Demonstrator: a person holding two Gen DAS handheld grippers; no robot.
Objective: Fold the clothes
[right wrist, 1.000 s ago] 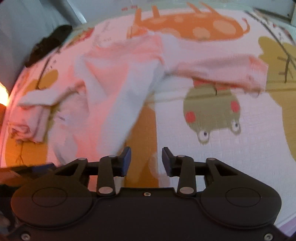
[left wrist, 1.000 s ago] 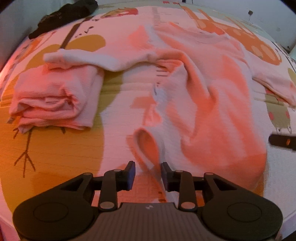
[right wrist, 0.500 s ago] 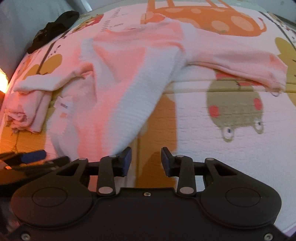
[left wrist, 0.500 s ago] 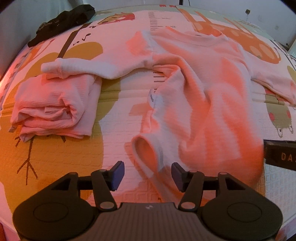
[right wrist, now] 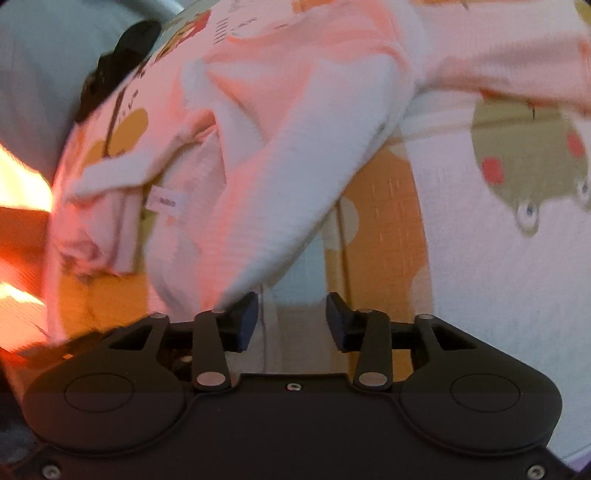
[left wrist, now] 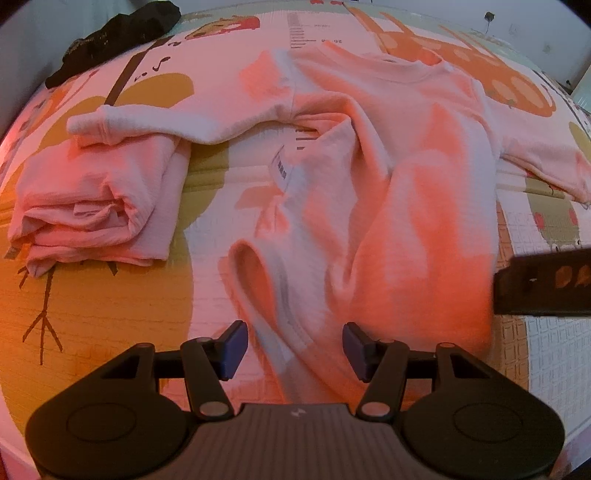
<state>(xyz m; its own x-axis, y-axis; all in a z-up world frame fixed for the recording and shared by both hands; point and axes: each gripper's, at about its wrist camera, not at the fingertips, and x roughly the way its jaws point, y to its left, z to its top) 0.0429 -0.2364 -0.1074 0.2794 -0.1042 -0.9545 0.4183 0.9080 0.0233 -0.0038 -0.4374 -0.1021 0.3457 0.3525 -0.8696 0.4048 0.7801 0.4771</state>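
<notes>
1 pink garment [left wrist: 92, 206] lies folded on the play mat [left wrist: 110, 314]; the pink sweatshirt [left wrist: 406, 206] remains unfolded, hem between the spread left hand-held gripper [left wrist: 293, 349], while the empty right hand-held gripper [right wrist: 291, 320] is opening.

Cartoon-printed play mat [left wrist: 110, 314] under warm orange light, pale wall [left wrist: 535, 22] behind.

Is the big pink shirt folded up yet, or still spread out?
Still spread out. The pink long-sleeved knit shirt lies open but rumpled on the cartoon play mat, sleeves stretched to both sides, unlike the folded pink garment beside it.
</notes>
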